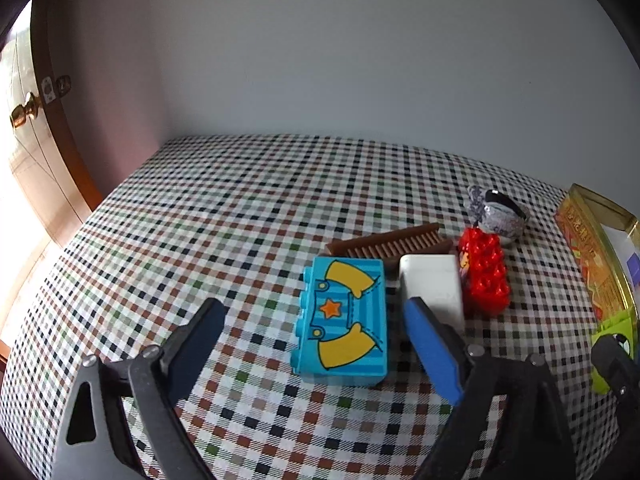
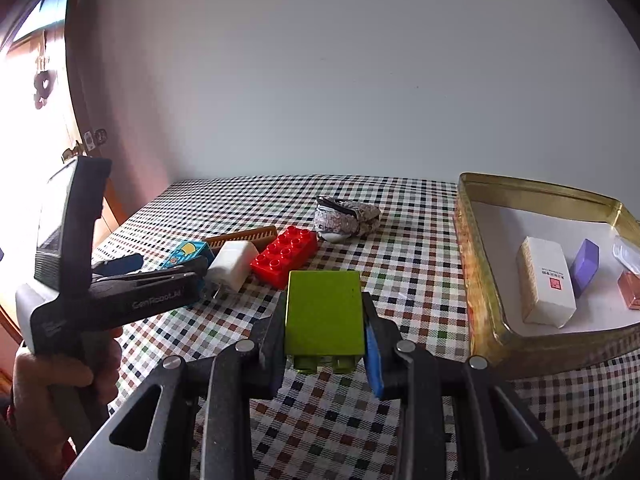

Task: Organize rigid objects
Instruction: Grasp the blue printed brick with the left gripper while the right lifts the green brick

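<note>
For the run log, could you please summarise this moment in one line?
right gripper: shut on green block | left gripper: open, near blue block | tin: unfinished

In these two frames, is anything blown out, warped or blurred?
Left wrist view: window at left blown out, tablecloth bowed by fisheye, blue block sharp. Right wrist view: same overexposed left edge; green block in the right gripper sharp.

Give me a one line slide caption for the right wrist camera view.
Right gripper shut on a lime-green plastic toy brick, held above the checked tablecloth beside an open gold tin box.
</note>
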Demonstrator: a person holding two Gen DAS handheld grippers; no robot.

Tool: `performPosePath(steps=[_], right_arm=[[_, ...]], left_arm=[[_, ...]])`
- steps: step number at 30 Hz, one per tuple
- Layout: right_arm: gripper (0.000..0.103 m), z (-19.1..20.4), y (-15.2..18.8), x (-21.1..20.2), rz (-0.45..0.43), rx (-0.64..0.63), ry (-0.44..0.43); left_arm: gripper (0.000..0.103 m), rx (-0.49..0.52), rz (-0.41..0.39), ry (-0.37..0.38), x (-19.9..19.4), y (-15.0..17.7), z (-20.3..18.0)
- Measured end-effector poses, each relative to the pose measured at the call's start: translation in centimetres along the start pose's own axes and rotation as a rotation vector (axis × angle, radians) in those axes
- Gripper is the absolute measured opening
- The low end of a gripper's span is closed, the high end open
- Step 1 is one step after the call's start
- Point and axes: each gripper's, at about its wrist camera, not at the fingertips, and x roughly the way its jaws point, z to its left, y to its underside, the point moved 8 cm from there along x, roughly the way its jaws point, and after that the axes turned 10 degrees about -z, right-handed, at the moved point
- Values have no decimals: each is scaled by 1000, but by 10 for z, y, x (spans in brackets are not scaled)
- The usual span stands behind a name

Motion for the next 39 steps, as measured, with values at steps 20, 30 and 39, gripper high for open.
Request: performPosePath(steps=[20, 30, 39], right_arm=[[34, -2, -3, 2, -8, 45, -23], [34, -6, -46, -43, -239, 47, -51], [34, -39, -64, -74, -344, 22, 11]], left_arm=[[41, -165, -76, 53, -42, 11, 51], [41, -141, -238, 29, -106, 3, 31], [41, -91, -294, 107, -143, -10, -33]])
